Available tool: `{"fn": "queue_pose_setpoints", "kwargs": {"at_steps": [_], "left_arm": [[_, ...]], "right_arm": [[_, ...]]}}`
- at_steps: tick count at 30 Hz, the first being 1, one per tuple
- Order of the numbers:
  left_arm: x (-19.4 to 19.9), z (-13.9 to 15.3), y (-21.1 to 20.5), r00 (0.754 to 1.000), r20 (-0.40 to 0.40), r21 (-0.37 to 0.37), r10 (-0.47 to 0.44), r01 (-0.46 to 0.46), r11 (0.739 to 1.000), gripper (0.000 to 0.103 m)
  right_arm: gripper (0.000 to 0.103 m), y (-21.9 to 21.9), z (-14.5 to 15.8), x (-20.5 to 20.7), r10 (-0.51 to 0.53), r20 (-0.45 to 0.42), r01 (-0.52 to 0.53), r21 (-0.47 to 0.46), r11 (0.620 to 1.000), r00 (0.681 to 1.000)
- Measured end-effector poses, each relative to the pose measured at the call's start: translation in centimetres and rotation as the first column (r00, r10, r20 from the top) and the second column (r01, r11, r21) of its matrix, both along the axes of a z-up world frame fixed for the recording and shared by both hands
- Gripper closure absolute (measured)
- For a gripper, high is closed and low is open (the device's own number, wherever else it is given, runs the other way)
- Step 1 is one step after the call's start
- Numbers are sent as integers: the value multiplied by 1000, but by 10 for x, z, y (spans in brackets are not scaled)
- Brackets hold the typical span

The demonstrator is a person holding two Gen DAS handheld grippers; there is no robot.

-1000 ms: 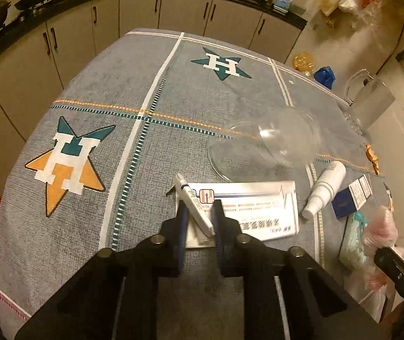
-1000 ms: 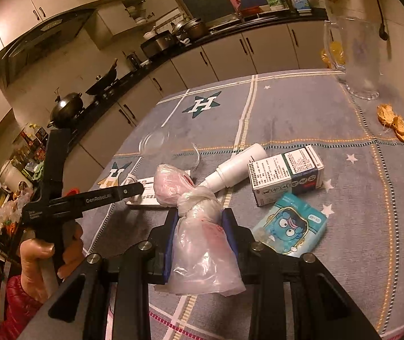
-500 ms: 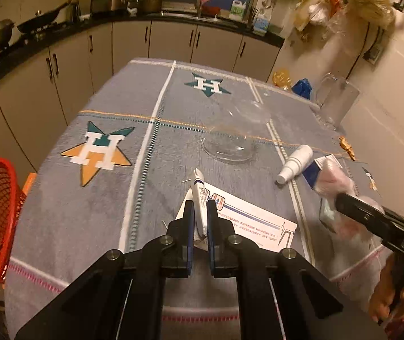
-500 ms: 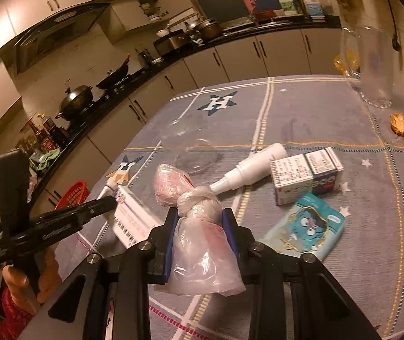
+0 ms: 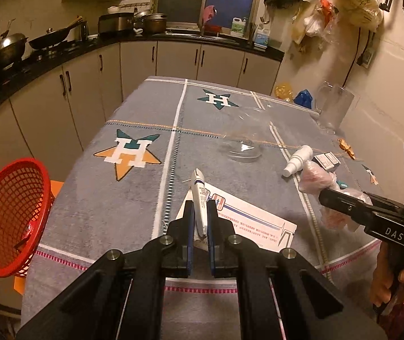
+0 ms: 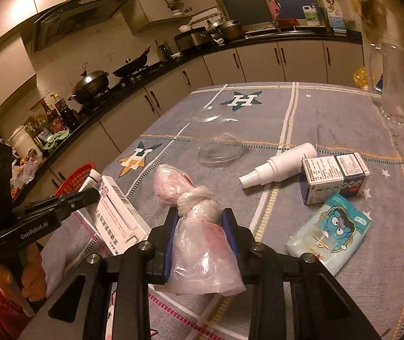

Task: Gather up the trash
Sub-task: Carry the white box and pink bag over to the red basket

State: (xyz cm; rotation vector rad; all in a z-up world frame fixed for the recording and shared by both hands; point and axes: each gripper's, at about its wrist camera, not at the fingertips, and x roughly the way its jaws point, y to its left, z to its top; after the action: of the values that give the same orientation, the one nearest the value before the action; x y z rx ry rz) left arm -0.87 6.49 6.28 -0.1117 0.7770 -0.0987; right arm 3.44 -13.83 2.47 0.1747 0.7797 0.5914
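At the kitchen table's point(image 5: 133, 198) near edge, the left gripper point(image 5: 200, 212) pinches a tube point(image 5: 199, 198); the red basket point(image 5: 6, 215) sits far left. The right gripper point(image 6: 200, 221) squeezes a plastic bag point(image 6: 199, 243).

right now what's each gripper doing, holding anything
Left gripper: closed on the white tube and the flat box.
Right gripper: closed on the knotted plastic bag.

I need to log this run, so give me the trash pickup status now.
Done: nothing I can confirm; the red basket beside the table looks nearly empty.
In hand: the left hand-held gripper clamps a white tube with the long white box; the right hand-held gripper clamps a knotted plastic bag.
Left on the table: spray bottle, small carton, blue packet, clear lid.
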Motion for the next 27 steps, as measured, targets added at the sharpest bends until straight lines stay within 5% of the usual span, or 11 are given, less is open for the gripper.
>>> {"fn": "queue_pose_setpoints", "kwargs": {"at_steps": [27], "left_arm": [[-10, -4, -11, 1000, 19, 90, 2, -3, 996, 95]], "right_arm": [[70, 5, -8, 3, -10, -8, 10, -36, 999, 1000]]}}
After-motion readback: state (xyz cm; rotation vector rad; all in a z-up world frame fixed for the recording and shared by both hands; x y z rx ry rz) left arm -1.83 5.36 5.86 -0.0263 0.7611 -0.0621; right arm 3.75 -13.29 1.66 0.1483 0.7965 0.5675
